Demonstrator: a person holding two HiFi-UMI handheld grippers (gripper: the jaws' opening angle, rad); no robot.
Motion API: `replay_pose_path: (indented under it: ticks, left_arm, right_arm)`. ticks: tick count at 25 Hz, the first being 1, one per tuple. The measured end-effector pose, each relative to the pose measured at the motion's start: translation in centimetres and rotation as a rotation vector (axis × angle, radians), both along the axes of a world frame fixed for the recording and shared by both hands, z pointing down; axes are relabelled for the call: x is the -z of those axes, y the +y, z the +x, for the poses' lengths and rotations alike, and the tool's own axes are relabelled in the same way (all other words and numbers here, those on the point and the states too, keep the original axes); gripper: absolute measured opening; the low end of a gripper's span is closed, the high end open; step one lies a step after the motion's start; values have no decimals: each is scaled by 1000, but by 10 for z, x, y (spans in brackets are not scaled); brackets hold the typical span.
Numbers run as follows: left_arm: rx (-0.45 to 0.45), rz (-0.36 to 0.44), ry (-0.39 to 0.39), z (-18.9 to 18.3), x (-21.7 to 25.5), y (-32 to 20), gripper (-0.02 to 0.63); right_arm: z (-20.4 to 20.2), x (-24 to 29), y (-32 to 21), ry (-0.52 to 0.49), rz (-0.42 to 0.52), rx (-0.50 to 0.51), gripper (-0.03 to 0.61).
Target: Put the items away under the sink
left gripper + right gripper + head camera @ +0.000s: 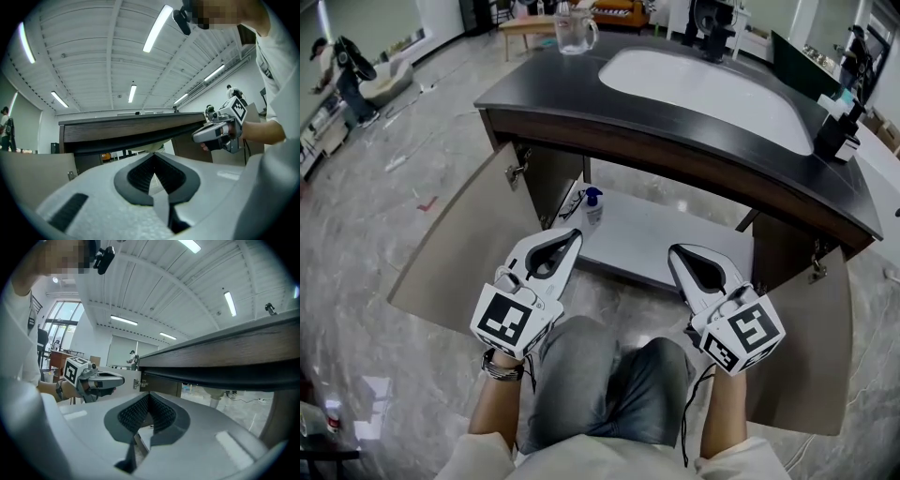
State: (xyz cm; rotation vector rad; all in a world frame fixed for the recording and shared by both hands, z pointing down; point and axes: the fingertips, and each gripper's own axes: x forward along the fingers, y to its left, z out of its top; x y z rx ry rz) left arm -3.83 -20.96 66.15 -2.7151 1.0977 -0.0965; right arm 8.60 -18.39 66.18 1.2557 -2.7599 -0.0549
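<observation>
Both tools are empty here: the left gripper (153, 157) has its jaws pressed together on nothing, and the right gripper (147, 395) matches it, tips meeting with nothing between. They sit level, side by side over the person's knees (609, 370), pointing into the open cabinet. Just ahead of the left one, a blue-topped spray bottle (593, 204) already stands at the left end of the shelf (675, 234) under the sink (712, 89). A glass pitcher (575, 33) and a dark bottle (836, 131) wait up on the countertop (675, 150), seemingly yet to go. The trouble spot is that overhanging counter edge, above and ahead of both grippers: a lift without pulling back would probably clip it. The pitcher is smooth glass and could slip from a narrow pinch. Room is decent: the left door (459, 248) and right door (811, 337) stand wide and the shelf's middle and right lie bare, though anything set down at the left could topple the spray bottle
</observation>
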Motion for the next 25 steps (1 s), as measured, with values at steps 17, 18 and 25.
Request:
replay_pose_path:
  ticks: [17,18,25]
  left_arm:
    - [-18,-8,-27,3,242,-78,5]
    - [-12,-7,-34,1,260,-83,5]
    - [-7,-5,-74,-4,389,-71,6]
  right_arm:
    - [18,247,-74,14,-12,-135,6]
    - [21,264,-79,25,-11,-151,6]
    - [14,391,-73,35,-33,-178,6]
